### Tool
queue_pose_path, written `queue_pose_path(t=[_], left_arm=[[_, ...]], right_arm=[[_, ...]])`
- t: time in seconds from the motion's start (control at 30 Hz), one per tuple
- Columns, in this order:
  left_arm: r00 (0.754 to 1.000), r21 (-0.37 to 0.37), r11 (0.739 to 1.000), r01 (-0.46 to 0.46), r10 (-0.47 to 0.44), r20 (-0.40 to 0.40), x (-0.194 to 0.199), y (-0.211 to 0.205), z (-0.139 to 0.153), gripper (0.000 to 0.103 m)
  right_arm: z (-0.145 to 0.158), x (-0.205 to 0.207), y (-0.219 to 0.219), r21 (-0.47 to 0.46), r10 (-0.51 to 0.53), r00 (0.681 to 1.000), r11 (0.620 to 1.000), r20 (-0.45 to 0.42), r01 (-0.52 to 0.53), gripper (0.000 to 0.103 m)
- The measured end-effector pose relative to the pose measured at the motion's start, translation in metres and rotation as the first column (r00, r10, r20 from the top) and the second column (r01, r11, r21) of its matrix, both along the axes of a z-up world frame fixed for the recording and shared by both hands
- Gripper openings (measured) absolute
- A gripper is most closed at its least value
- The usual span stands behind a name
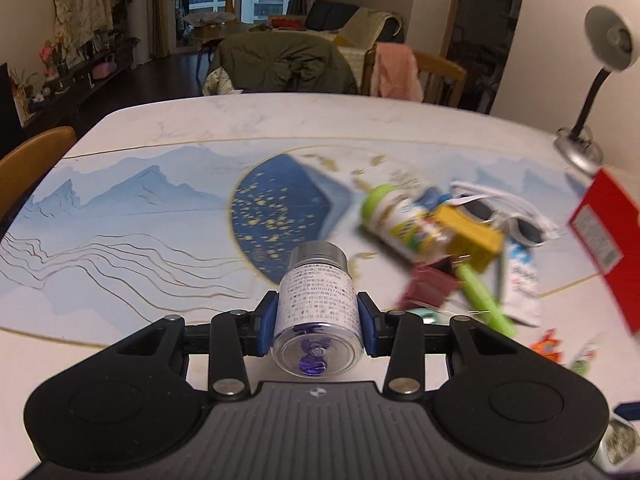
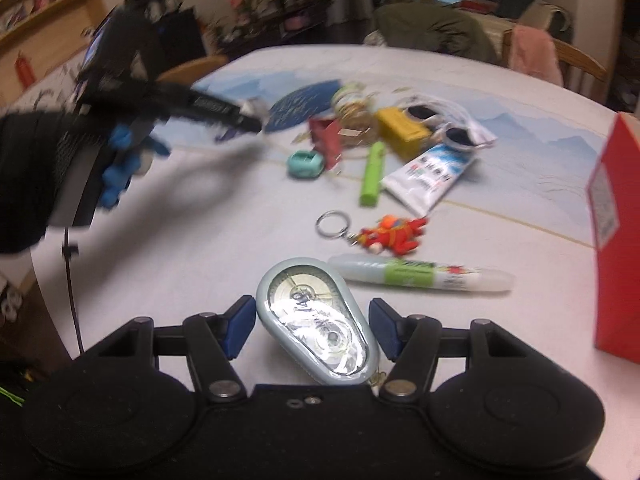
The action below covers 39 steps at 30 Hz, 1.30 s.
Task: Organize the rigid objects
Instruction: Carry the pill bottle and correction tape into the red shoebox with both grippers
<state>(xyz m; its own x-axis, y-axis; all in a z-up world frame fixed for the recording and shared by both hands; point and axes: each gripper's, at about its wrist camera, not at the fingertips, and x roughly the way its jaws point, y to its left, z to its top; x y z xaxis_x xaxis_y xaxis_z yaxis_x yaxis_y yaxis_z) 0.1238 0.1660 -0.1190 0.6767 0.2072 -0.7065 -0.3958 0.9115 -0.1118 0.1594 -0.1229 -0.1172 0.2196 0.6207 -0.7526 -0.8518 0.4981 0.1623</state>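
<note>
Left wrist view is blurring the pile at right; only a green-capped bottle (image 1: 394,216) and a yellow box (image 1: 470,236) are reading clearly. Left gripper (image 1: 318,320) is clamping a small clear vial with a silver cap and white label (image 1: 316,296) above the white table (image 1: 240,120), long axis running away from the camera, cap far. Right gripper (image 2: 312,330) is framing a grey teardrop correction-tape dispenser (image 2: 316,320), narrow end near; whether its pads are pressing is unclear.

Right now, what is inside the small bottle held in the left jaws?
Through the clear base of the small bottle, blue-purple pieces show near the bottom. The white printed label hides the rest of the inside.
</note>
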Motion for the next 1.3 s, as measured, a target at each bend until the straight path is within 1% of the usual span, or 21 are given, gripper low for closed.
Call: queue_pose_path(t=[0.17,0.33,0.53,0.63,0.8,0.97,1.13,1.3], left_arm=[[0.997,-0.027,0.998,0.049,-0.047,0.056,-0.006,-0.033,0.031,0.041],[0.990,-0.052,0.993,0.107,-0.102,0.097,-0.001,-0.071,0.061,0.041],[0.971,-0.041,0.981,0.190,-0.182,0.154,0.014,-0.117,0.091,0.041],[0.960,-0.031,0.973,0.230,-0.222,0.171,0.027,-0.143,0.101,0.041],[0.942,-0.016,0.957,0.291,-0.283,0.180,0.055,-0.185,0.109,0.041],[0.929,-0.007,0.942,0.337,-0.331,0.167,0.084,-0.224,0.109,0.041],[0.921,0.003,0.930,0.366,-0.363,0.138,0.114,-0.258,0.104,0.041],[0.912,0.014,0.917,0.398,-0.397,0.105,0.145,-0.287,0.098,0.041]], right_arm=[[0.030,0.007,-0.022,0.058,-0.058,0.998,0.997,0.023,0.057,0.062],[0.058,0.019,-0.045,0.102,-0.111,0.993,0.989,0.049,0.106,0.062],[0.083,0.045,-0.073,0.140,-0.184,0.980,0.975,0.080,0.172,0.062],[0.089,0.062,-0.088,0.147,-0.226,0.970,0.966,0.093,0.211,0.062],[0.095,0.092,-0.115,0.153,-0.300,0.947,0.947,0.116,0.281,0.062],[0.094,0.123,-0.142,0.153,-0.345,0.929,0.933,0.133,0.325,0.062],[0.090,0.151,-0.168,0.134,-0.378,0.912,0.924,0.160,0.359,0.062],[0.081,0.181,-0.192,0.106,-0.410,0.898,0.911,0.160,0.398,0.062]])
